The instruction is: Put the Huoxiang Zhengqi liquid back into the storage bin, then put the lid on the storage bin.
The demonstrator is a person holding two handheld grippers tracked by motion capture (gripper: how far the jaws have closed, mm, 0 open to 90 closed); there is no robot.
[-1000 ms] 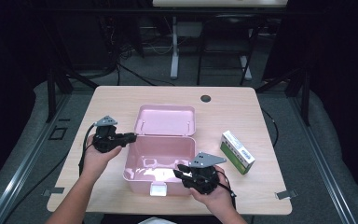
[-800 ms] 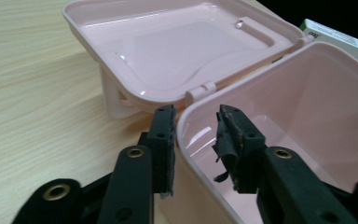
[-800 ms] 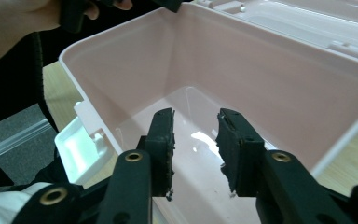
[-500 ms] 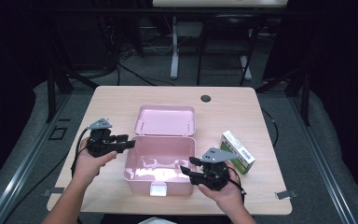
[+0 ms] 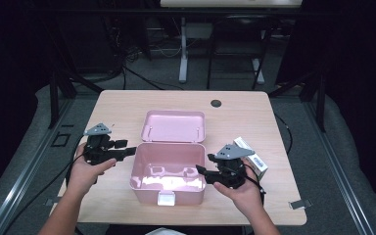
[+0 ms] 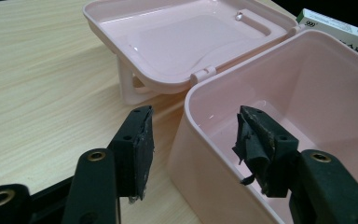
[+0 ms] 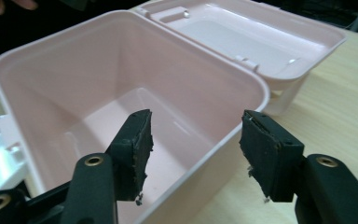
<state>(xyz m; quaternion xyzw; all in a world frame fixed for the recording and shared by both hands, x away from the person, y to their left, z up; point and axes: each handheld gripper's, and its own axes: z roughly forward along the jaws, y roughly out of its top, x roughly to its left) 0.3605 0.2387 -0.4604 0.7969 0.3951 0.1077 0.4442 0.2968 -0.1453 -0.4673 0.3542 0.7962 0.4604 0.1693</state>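
Pink box (image 5: 169, 171) open at table (image 5: 127, 105) middle, lid (image 5: 174, 126) laid back flat behind it. Left gripper (image 5: 127, 149) at box's left wall, jaws just opened, spread astride rim, pads clear of plastic. Right gripper (image 5: 201, 172) at right wall, jaws likewise just opened, apart astride rim. Left gripper view adds hinge (image 6: 204, 74). High view alone gives green-white carton (image 5: 252, 156) behind right hand (image 5: 242, 188); right gripper view shows empty box floor (image 7: 130, 121)

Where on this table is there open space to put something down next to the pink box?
Bare wood lies left of the pink box, past the left tongs, and along the far edge near the dark round spot. The right side is crowded: the right tongs and the green-and-white carton.
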